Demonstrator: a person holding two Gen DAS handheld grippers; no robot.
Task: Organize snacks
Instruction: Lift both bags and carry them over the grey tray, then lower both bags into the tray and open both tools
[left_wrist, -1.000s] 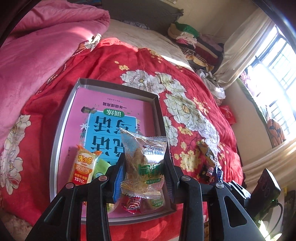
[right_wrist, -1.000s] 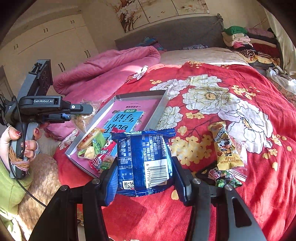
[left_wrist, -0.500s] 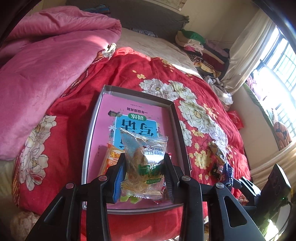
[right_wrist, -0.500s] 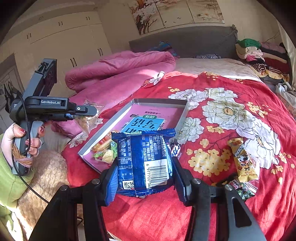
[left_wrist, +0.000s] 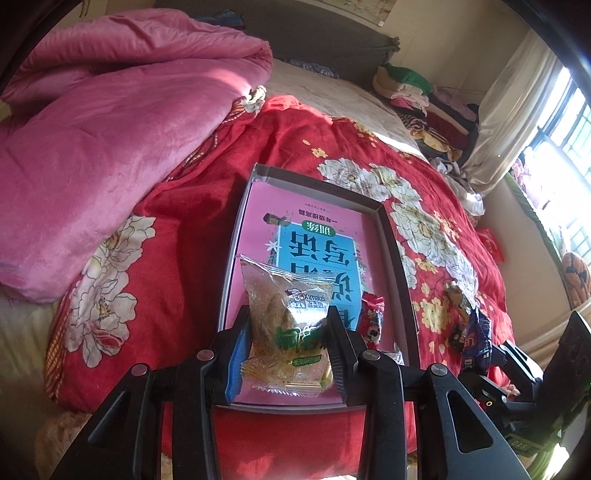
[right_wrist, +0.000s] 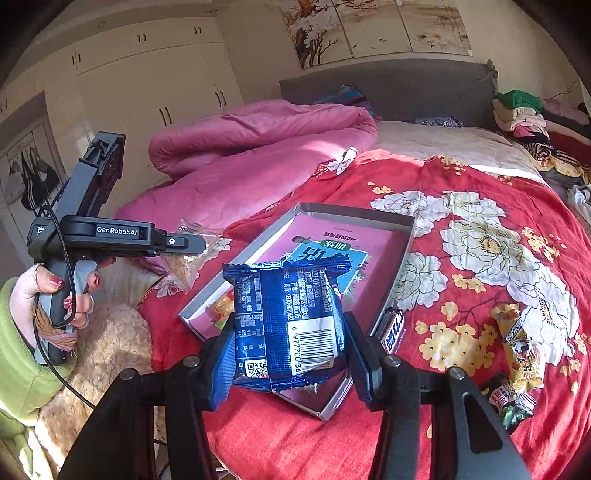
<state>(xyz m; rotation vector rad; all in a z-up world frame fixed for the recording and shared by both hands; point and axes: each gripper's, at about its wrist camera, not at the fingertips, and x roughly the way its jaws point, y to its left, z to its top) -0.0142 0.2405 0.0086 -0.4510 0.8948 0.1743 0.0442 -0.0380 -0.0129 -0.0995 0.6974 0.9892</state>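
My left gripper (left_wrist: 286, 336) is shut on a clear yellow-green snack packet (left_wrist: 286, 325), held above the near end of a grey tray (left_wrist: 391, 236) with a pink and blue book in it. The left gripper also shows in the right wrist view (right_wrist: 192, 245), off the tray's left side. My right gripper (right_wrist: 290, 343) is shut on a blue foil packet (right_wrist: 288, 321), held over the tray's near corner (right_wrist: 406, 243). A red sweet (left_wrist: 371, 317) lies in the tray. A yellow packet (right_wrist: 519, 343) and a dark packet (right_wrist: 509, 402) lie on the red quilt.
A red flowered quilt (right_wrist: 461, 258) covers the bed. A heaped pink blanket (left_wrist: 110, 140) lies left of the tray. Folded clothes (right_wrist: 524, 110) are piled at the headboard. A black-and-white packet (right_wrist: 393, 328) rests against the tray's right wall. A window (left_wrist: 561, 166) is to the right.
Both grippers have drawn back and up from the bed, each still holding its packet. The tray looks smaller and farther in both views.
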